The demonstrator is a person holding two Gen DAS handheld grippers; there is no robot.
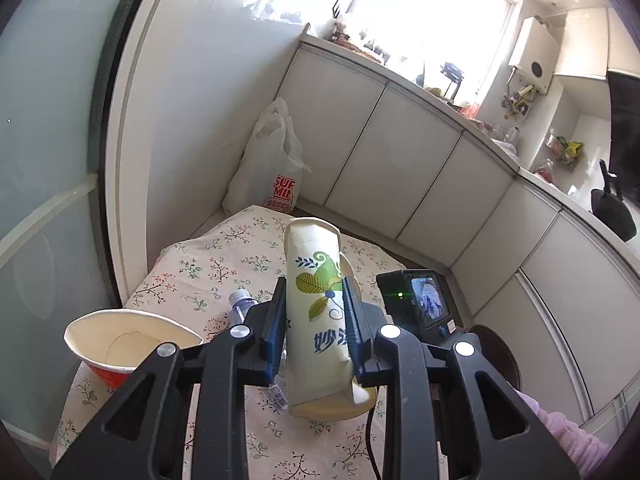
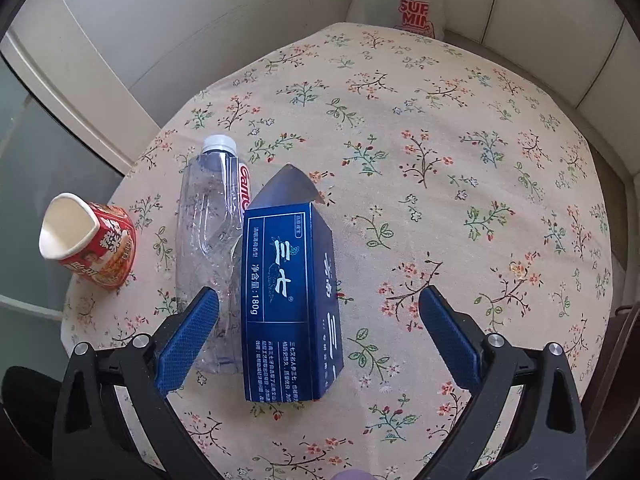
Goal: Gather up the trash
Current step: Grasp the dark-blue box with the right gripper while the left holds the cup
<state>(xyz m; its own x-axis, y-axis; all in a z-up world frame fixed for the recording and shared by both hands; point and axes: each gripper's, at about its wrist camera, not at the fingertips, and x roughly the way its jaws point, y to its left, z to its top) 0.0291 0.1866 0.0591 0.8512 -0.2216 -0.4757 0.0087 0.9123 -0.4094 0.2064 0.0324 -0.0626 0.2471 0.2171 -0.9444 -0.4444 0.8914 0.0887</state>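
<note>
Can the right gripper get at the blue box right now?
Probably yes: the right gripper is open above the blue box, nothing covering it, though the plastic bottle lies against its left side.

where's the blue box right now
In the right wrist view, the blue box lies on the floral tablecloth between the open right tool, beside the clear bottle.

Sunlit window (image 1: 420,8) above white cabinets (image 1: 360,140)

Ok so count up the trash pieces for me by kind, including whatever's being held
Paper cups: 2, the leaf-print cup clamped in the left gripper and the red cup on its side.
Plastic bottles: 1, the clear bottle.
Cardboard boxes: 1, the blue box.
Total: 4
</note>
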